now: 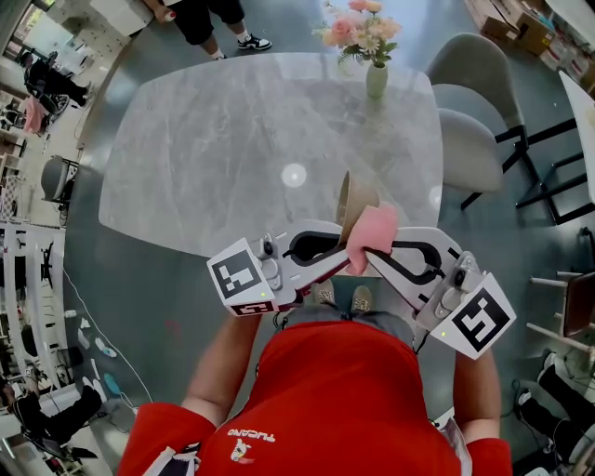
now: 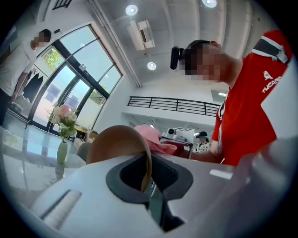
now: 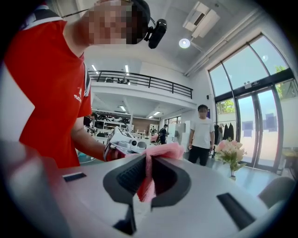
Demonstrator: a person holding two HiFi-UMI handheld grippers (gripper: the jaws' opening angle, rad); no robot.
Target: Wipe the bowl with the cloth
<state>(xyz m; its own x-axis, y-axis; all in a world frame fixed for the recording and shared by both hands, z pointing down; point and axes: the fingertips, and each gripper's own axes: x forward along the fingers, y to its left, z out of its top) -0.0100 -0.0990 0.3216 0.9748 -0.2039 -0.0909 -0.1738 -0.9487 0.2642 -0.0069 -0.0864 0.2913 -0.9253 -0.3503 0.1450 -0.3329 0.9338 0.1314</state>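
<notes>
The worktop (image 1: 214,139) was a broad slab of pale grey stone with fine marble veining, rounded corners and a glossy face that threw back a round spot of ceiling light near its middle. One thing stood on it: a slim, pale green vase (image 1: 376,81), upright near the far right edge and holding a bunch of pink and cream flowers (image 1: 358,28). In the left gripper view the polished top mirrored the vase beneath its base. The worktop stood on a smooth grey floor (image 1: 139,279).

Cloth (image 1: 374,234) just right of bowl (image 1: 353,198)
</notes>
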